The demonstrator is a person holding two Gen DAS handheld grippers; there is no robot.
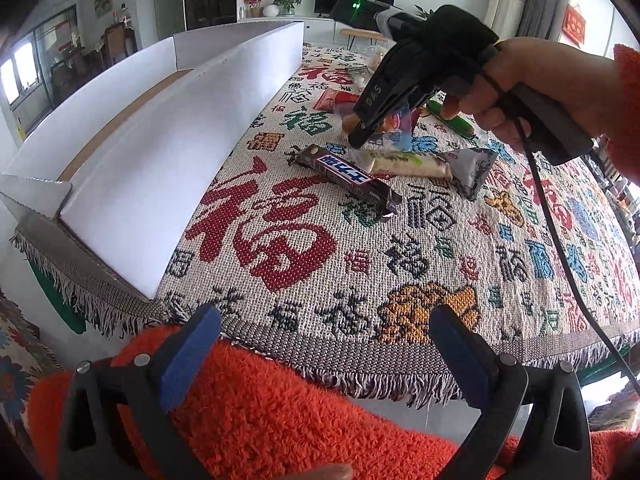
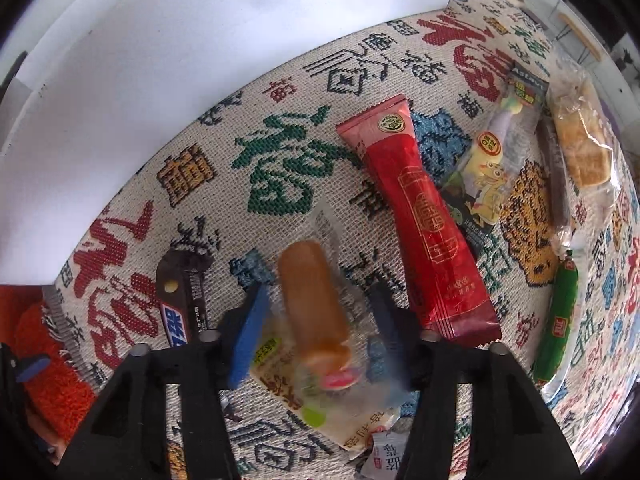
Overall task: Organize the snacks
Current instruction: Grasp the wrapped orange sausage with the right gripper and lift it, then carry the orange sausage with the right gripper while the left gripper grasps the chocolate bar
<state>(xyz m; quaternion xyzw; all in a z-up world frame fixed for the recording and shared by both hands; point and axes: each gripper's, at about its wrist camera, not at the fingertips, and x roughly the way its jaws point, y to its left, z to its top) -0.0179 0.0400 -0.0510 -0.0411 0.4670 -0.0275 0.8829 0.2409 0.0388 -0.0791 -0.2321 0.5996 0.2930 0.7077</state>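
While the right gripper (image 2: pixel 316 320) holds a clear-wrapped sausage snack (image 2: pixel 314 300) just above the cloth (image 1: pixel 400 260), the left gripper (image 1: pixel 324 344) sits wide open w/ nothing in it, near the cloth's edge. Choc bar (image 1: pixel 346 174) lies beside the white box (image 1: pixel 160 160).

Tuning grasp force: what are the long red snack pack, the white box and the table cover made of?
Red snack pack: glossy plastic film, likely; shiny, crimped ends.
White box: matte cardboard, probably; brown inside, folded flap.
Table cover: coarse woven fabric; visible weave, fringed edge.
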